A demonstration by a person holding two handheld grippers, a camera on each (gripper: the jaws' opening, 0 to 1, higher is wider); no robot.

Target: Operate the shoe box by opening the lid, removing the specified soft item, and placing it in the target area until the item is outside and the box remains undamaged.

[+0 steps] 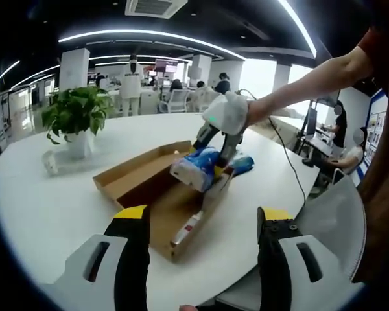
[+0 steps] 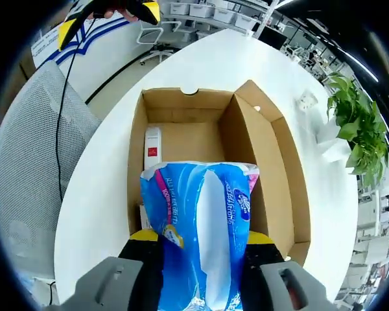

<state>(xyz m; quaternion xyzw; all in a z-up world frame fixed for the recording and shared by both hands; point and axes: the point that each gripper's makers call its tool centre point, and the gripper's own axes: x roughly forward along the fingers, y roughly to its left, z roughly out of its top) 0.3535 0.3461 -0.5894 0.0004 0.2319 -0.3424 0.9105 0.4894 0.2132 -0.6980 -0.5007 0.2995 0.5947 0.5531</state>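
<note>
The brown cardboard shoe box (image 1: pixel 172 210) (image 2: pixel 181 133) lies open on the white round table, its lid (image 1: pixel 139 172) folded flat beside it. My right gripper (image 1: pixel 215 152) (image 2: pixel 201 238) is shut on a soft blue and white tissue pack (image 1: pixel 198 167) (image 2: pixel 204 223), which hangs just above the box. Near the table's edge, my left gripper (image 1: pixel 204 217) (image 2: pixel 110 13) stands open with nothing between its yellow-tipped jaws, pointing at the box from a short way off.
A small white and red item (image 1: pixel 187 228) (image 2: pixel 153 148) lies inside the box. A potted plant (image 1: pixel 78 116) (image 2: pixel 353 123) stands on the table beyond the lid. A grey mesh chair (image 2: pixel 32 168) is at the table's edge. People sit at desks behind.
</note>
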